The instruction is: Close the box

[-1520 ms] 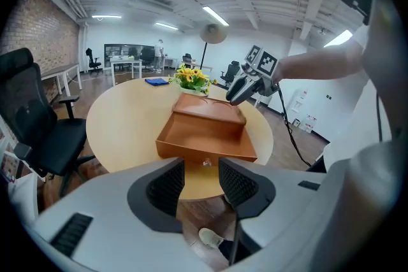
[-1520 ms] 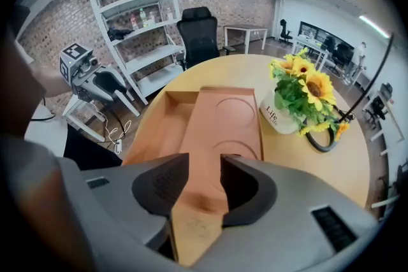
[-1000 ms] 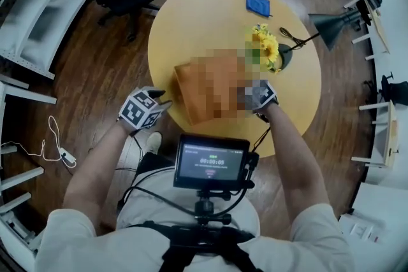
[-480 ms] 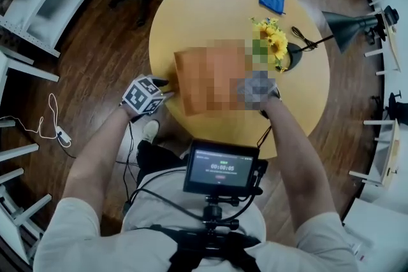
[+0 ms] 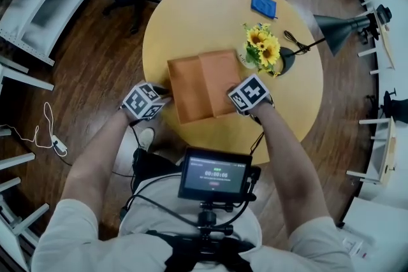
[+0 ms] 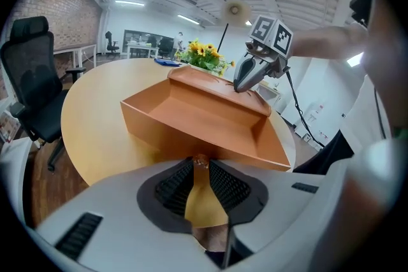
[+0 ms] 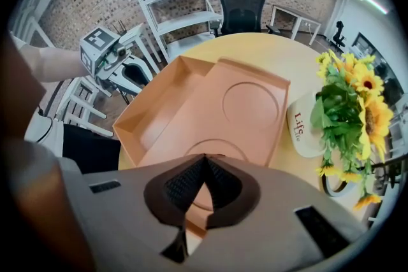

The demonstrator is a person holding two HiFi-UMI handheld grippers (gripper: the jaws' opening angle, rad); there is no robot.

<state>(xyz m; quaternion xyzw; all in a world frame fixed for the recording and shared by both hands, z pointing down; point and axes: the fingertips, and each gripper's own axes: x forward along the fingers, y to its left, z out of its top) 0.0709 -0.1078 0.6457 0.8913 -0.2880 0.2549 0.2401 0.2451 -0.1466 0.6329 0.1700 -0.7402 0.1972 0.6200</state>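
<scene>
L arm: reaches in from the left, left gripper (image 6: 201, 162) at box (image 5: 189, 91) left wall, jaws closing on its rim | R: right gripper (image 7: 204, 157) jaws pressed together, tips on lid (image 5: 220, 81) | box: orange, mid-table (image 5: 191, 16), tray open, lid raised on the right | vs 1 s ago: left gripper was off the box, now at the wall

The left forearm (image 5: 105, 150) and right forearm (image 5: 284, 143) reached forward, bare, angling slightly inward. The left gripper (image 6: 199, 161) lay about level, its jaws closing to a narrow slit. A small orange bit sat right at the tips; whether the pads pinched it could not be told. The right gripper (image 7: 205, 156) tilted downward, jaws pressed fully together with nothing between them.
</scene>
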